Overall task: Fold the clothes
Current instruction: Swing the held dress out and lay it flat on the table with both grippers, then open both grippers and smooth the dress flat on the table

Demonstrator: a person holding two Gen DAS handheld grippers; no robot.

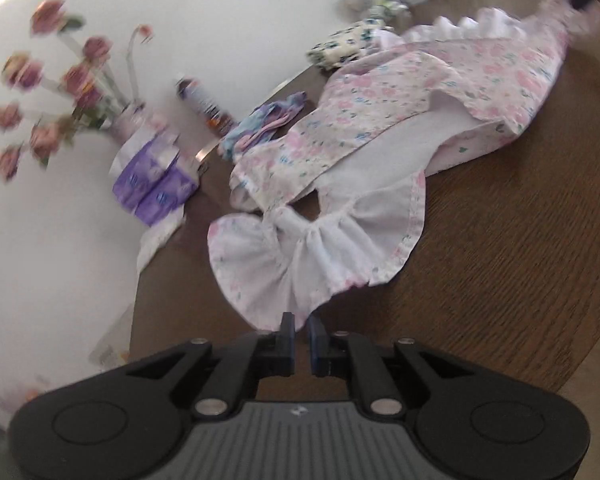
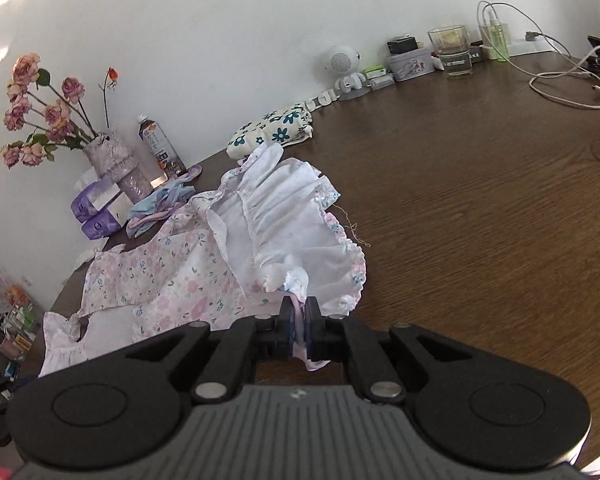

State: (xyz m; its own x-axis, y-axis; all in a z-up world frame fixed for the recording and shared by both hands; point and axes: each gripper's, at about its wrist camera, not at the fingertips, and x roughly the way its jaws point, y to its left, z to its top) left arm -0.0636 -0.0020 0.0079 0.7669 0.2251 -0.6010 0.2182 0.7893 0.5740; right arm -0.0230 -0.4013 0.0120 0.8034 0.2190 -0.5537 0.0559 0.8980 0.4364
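A pink floral garment with white ruffled hems lies stretched across the brown wooden table. In the left wrist view its near ruffle ends just ahead of my left gripper. That gripper's fingers stand a narrow gap apart, with only bare table showing between them. In the right wrist view my right gripper is shut on the ruffled edge of the garment, and a tuft of fabric pokes out behind the pads. The white lining is bunched up in front of it.
Against the wall stand a vase of pink roses, a bottle and purple tissue packs. A pastel cloth and a folded blue-flowered cloth lie beside the garment. A glass, a white speaker and cables sit far right.
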